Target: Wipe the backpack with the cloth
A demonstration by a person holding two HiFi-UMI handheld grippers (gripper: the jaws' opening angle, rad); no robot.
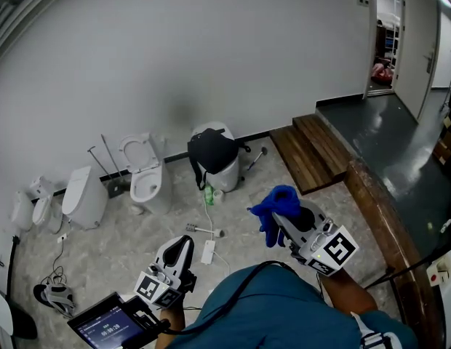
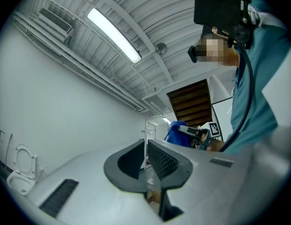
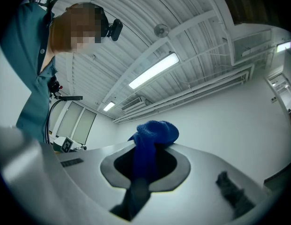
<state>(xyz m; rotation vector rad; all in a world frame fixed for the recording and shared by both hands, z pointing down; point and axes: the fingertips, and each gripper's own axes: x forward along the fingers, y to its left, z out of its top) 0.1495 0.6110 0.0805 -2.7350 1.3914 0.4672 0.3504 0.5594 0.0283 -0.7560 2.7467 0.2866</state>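
The black backpack (image 1: 211, 151) is slumped on top of a white bin against the far wall, a few steps ahead of me. A blue cloth (image 1: 278, 208) bunches out of my right gripper (image 1: 282, 222), which is shut on it and held in the air well short of the backpack. In the right gripper view the cloth (image 3: 152, 134) fills the gap between the jaws of the right gripper (image 3: 146, 149), pointing up at the ceiling. My left gripper (image 1: 180, 251) is low at the left, its jaws together on nothing (image 2: 145, 146). The left gripper view also shows the cloth (image 2: 175, 132).
A white toilet (image 1: 145, 169) and other white fixtures (image 1: 84, 195) line the wall at left. Wooden steps (image 1: 313, 151) and a wooden rail (image 1: 378, 209) lie at right. A power strip (image 1: 208, 251), a brush (image 1: 204, 230) and shoes (image 1: 54, 297) are on the floor. A screen (image 1: 109, 329) sits by my left hand.
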